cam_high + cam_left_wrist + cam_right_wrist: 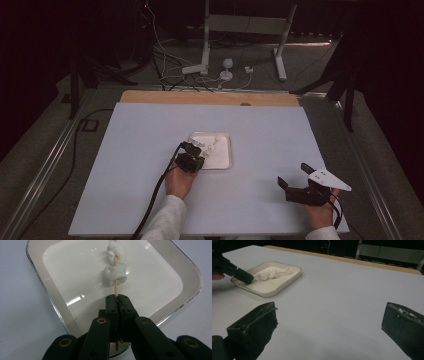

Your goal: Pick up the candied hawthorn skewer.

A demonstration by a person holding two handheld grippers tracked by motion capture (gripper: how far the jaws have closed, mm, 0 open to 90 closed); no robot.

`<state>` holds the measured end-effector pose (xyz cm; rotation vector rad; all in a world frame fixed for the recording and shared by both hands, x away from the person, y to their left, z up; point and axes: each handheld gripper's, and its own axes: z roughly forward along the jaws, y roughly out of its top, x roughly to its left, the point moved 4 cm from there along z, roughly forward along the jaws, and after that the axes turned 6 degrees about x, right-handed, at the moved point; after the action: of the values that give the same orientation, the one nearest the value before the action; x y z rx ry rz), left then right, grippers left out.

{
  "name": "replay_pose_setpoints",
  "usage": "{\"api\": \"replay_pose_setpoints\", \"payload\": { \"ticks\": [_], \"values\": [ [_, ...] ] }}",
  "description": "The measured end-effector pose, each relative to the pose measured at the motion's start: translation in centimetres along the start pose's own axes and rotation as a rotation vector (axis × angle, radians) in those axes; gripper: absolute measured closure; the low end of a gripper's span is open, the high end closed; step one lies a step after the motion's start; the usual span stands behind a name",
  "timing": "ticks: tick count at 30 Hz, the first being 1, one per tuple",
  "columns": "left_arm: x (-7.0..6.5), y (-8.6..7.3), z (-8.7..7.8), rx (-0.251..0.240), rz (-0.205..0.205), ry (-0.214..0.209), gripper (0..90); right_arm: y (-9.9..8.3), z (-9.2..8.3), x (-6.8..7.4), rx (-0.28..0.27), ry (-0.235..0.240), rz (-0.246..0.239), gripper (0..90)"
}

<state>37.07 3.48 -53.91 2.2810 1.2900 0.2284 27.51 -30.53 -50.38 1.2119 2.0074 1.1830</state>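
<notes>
A thin wooden skewer threaded with white marshmallow pieces lies in a shallow white tray at the middle of the table. My left gripper is shut on the near end of the skewer, its jaws pressed together around the stick over the tray's near rim. In the high view the left gripper sits at the tray's left front corner. My right gripper rests near the table's front right, open and holding nothing. In the right gripper view its jaws stand wide apart, with white crumbs on the right pad.
The table is covered with a pale sheet, with a wooden strip along its far edge. Beyond it on the floor stand a white metal frame and loose cables. A black cable trails from the left gripper.
</notes>
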Motion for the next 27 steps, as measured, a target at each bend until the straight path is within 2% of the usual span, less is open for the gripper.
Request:
{"api": "replay_pose_setpoints", "payload": {
  "ticks": [9,13,20,27],
  "values": [
    [0.4,-0.3,-0.5,-0.006,-0.007,-0.027,90.0,-0.1,0.0,-0.1,0.002,0.004,-0.002,0.0],
    [0.6,-0.3,-1.2,-0.039,-0.014,-0.041,90.0,-0.1,0.1,-0.2,0.006,0.004,0.004,0.0],
    [0.8,-0.5,-2.6,-0.095,-0.003,-0.055,89.9,0.0,0.2,-0.1,0.006,0.011,0.008,0.0],
    [1.1,-0.8,-3.7,-0.135,-0.007,-0.054,89.9,0.0,0.1,0.1,0.007,0.017,0.008,0.0]
  ]
}}
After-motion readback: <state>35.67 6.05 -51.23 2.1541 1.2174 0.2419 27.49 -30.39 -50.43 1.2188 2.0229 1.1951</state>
